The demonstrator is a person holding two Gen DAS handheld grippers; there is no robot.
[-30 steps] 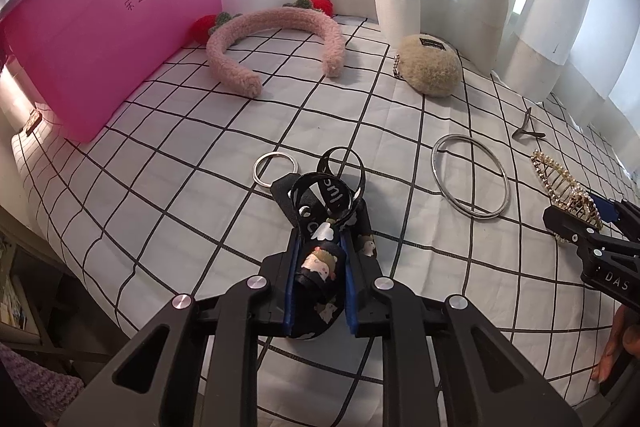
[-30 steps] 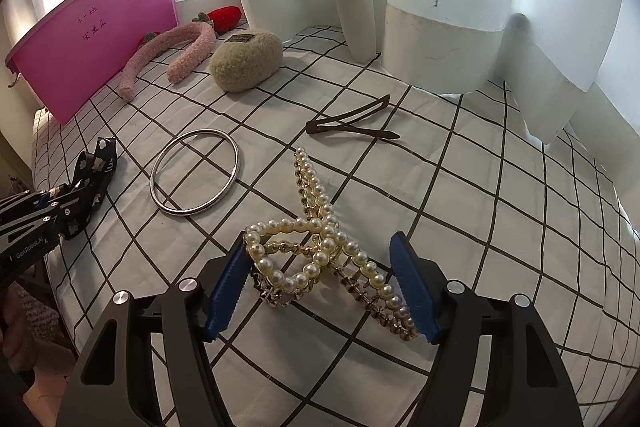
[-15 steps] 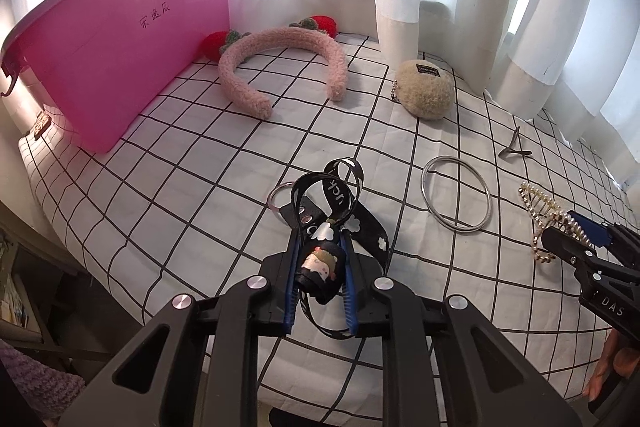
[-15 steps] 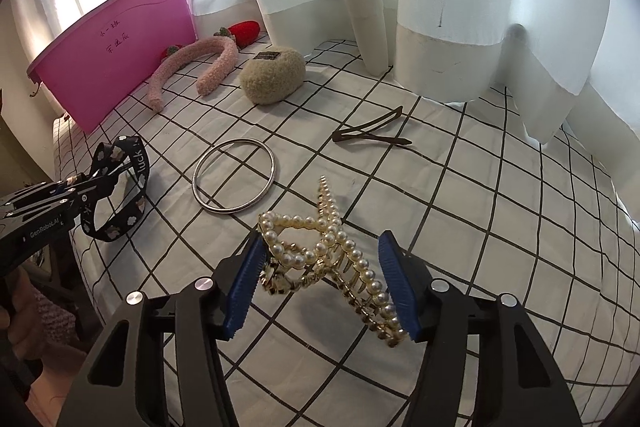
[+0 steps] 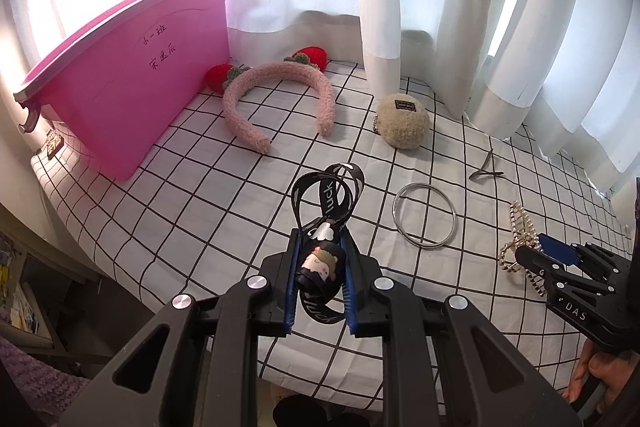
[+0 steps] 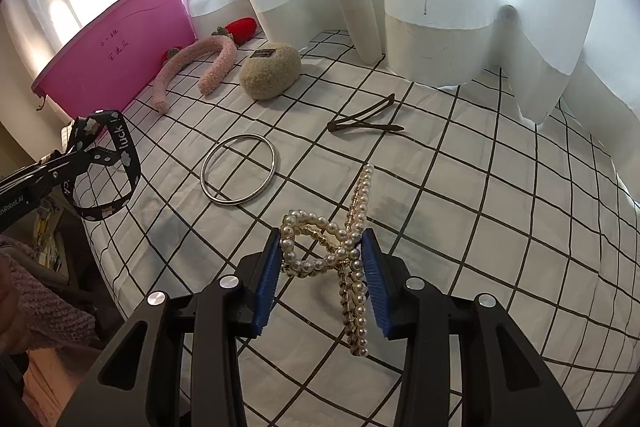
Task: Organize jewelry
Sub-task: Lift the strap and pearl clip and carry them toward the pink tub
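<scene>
The pearl hair claw (image 6: pixel 348 247) sits clear of the checked worktop (image 6: pixel 480 227), between the right gripper (image 6: pixel 320 279) jaws, which are closing on it. The left gripper (image 5: pixel 320 283) jaws are clenched on a black printed strap (image 5: pixel 328 203), lifted near the pink bin (image 5: pixel 132 83).

Each tool is matte black with angular cut-out arms, silver round screw heads and ribbed blue pads (image 6: pixel 267 277). The right tool (image 5: pixel 556 259) bears white "DAS" lettering. A purple knitted sleeve (image 6: pixel 44 311) shows at the left.
</scene>
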